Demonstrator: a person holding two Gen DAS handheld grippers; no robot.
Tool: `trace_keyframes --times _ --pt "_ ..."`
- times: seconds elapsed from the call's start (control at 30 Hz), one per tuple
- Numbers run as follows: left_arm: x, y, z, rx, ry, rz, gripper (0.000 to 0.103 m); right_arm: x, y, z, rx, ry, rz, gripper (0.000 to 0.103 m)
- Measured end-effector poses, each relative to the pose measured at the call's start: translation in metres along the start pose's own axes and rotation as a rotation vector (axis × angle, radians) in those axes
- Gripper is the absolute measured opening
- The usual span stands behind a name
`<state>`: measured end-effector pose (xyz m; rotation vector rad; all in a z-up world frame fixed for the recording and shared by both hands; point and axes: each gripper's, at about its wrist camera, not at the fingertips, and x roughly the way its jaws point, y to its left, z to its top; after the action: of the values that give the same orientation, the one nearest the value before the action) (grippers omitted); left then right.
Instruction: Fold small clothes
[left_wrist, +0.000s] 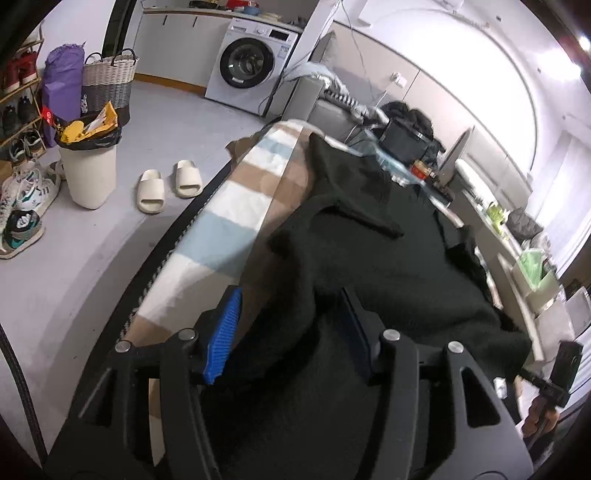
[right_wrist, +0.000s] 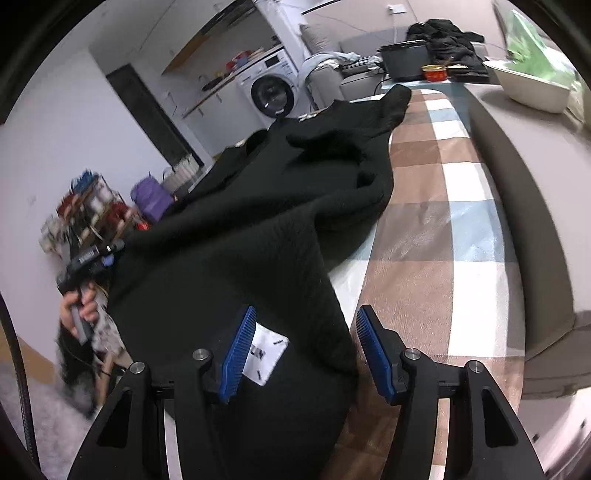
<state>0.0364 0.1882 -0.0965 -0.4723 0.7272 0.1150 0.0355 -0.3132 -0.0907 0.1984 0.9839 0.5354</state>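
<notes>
Left wrist view, nearest: left gripper (left_wrist: 288, 325) with blue pads (left_wrist: 223, 332), jaws spread; dark cloth lies between and under them, but the pads do not seem to press on it.
Task's thing: black garment (left_wrist: 369, 240), a thick knit, lies along the board from near to far, with one loose flap turned over at the far part.
Support: ironing board (left_wrist: 229, 206) with checked cover of beige, white and light blue – the bare cover shows on the left of the garment.
Floor, left: white bin (left_wrist: 86, 173), pair of slippers (left_wrist: 168, 184), and a washing machine (left_wrist: 251, 66) far behind.
Right wrist view, nearest: right gripper (right_wrist: 303, 343), jaws also spread, standing over the near end of the garment where a white label (right_wrist: 264, 354) shows between the pads; the pads are apart from the cloth, as far as I can tell.
Garment here: it covers the left half of the board, and its left side hangs over the edge.
Other hand: person's hand (right_wrist: 79, 310) with the other tool is far left, blurred.
Why so: both grippers sit at the near end – probably because the cloth was laid down there, and the next grip for a fold must be chosen.
</notes>
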Motion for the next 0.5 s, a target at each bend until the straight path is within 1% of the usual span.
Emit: trace_keyframes --times 0.1,0.13,0.17,0.23,0.27,0.3,0.33,0.37,0.4,0.43,0.47,0.5 --pt "0.007 0.001 -0.007 0.009 0.037 0.028 0.05 0.015 0.002 0.0 -0.021 0.026 -0.001 0.058" --pt "0.009 0.001 -0.009 0.015 0.048 0.032 0.05 0.015 0.006 -0.001 -0.044 0.02 -0.006 0.054" --pt "0.01 0.001 -0.01 0.023 0.055 0.032 0.05 0.012 0.008 -0.003 -0.06 0.023 0.0 0.046" --pt "0.011 0.0 -0.012 0.048 0.064 0.037 0.05 0.015 0.017 -0.005 -0.113 0.039 0.007 0.011" --pt "0.012 -0.001 -0.013 0.059 0.063 0.04 0.05 0.017 0.018 -0.003 -0.124 0.03 0.017 0.009" --pt "0.014 -0.001 -0.013 0.067 0.066 0.04 0.05 0.014 0.02 -0.003 -0.13 0.017 0.054 0.008" --pt "0.017 -0.003 -0.014 0.079 0.075 0.04 0.048 0.006 0.022 -0.004 -0.129 -0.018 0.11 0.008" --pt "0.02 -0.004 -0.016 0.086 0.086 0.039 0.036 0.0 0.023 -0.004 -0.122 -0.056 0.139 0.008" --pt "0.021 -0.004 -0.017 0.088 0.094 0.033 0.028 -0.006 0.023 -0.003 -0.109 -0.084 0.156 0.008" --pt "0.026 -0.005 -0.018 0.089 0.111 0.014 0.015 -0.014 0.022 -0.001 -0.085 -0.125 0.19 0.007" --pt "0.028 -0.006 -0.019 0.087 0.116 0.001 0.008 -0.018 0.021 0.0 -0.072 -0.15 0.207 0.007" --pt "0.028 -0.008 -0.019 0.086 0.112 -0.01 0.007 -0.023 0.019 0.002 -0.051 -0.183 0.237 0.007"
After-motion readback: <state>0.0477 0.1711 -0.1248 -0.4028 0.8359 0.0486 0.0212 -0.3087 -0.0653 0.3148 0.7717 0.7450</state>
